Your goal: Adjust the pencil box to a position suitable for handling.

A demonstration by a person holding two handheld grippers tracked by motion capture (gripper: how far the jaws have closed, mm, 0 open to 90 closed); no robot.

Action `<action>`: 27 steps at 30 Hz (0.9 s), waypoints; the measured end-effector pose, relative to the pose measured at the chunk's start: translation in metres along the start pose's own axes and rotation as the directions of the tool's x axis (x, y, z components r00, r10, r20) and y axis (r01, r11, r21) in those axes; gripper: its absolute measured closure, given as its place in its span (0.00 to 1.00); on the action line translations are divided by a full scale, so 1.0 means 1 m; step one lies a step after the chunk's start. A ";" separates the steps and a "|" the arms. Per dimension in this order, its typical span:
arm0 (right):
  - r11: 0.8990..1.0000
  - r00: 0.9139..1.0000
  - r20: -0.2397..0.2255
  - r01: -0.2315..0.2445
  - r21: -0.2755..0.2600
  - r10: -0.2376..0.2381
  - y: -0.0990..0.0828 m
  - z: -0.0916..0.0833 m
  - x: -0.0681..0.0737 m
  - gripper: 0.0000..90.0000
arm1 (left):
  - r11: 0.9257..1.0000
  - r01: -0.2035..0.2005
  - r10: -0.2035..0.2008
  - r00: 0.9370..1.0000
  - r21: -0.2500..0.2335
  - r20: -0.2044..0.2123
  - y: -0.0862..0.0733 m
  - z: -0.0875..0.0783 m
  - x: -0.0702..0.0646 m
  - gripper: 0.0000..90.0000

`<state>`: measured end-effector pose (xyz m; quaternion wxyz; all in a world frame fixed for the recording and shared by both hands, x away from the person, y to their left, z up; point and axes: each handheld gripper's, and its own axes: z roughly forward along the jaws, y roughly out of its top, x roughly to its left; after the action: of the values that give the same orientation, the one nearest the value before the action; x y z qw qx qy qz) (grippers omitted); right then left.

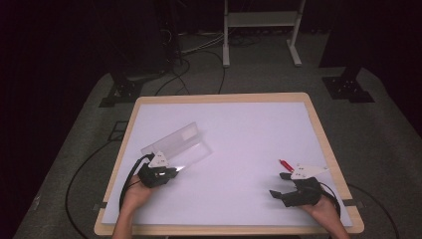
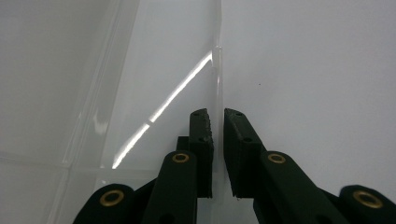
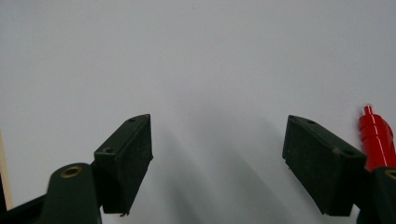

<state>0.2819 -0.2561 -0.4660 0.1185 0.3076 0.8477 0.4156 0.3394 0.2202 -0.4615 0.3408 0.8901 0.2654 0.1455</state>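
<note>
Clear plastic case (image 1: 177, 146) lies left of centre on counter (image 1: 249, 149), lid open. Left hand-held gripper (image 2: 218, 122) pinches its near wall edge. Right hand-held gripper (image 3: 217, 154) spread, idle beside red pen (image 3: 376, 136). Grasp done; any loading remains.

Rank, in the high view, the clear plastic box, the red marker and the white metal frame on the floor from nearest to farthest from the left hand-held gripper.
1. Clear plastic box: its edge is clamped in the left hand-held gripper.
2. Red marker: table's right side.
3. White metal frame: floor beyond the table.
</note>
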 end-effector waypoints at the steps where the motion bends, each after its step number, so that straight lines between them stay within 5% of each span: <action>1: 1.000 1.000 -0.001 0.001 0.001 -0.001 0.000 0.000 0.000 0.26 | 1.000 -0.002 0.002 1.000 -0.004 -0.004 0.000 0.001 -0.001 0.91; 11: 1.000 1.000 -0.002 -0.008 -0.014 0.008 -0.001 -0.001 -0.002 0.26 | 0.999 -0.045 0.046 0.999 0.009 -0.010 0.001 0.001 -0.004 0.98; 27: 1.000 1.000 -0.008 -0.001 -0.003 0.001 -0.001 0.001 -0.001 0.26 | 0.996 -0.081 0.079 0.996 -0.037 -0.044 0.011 -0.010 -0.011 0.99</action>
<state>0.2826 -0.2565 -0.4676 0.1152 0.3064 0.8473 0.4182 0.3298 0.2124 -0.4477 0.3460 0.8900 0.2338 0.1831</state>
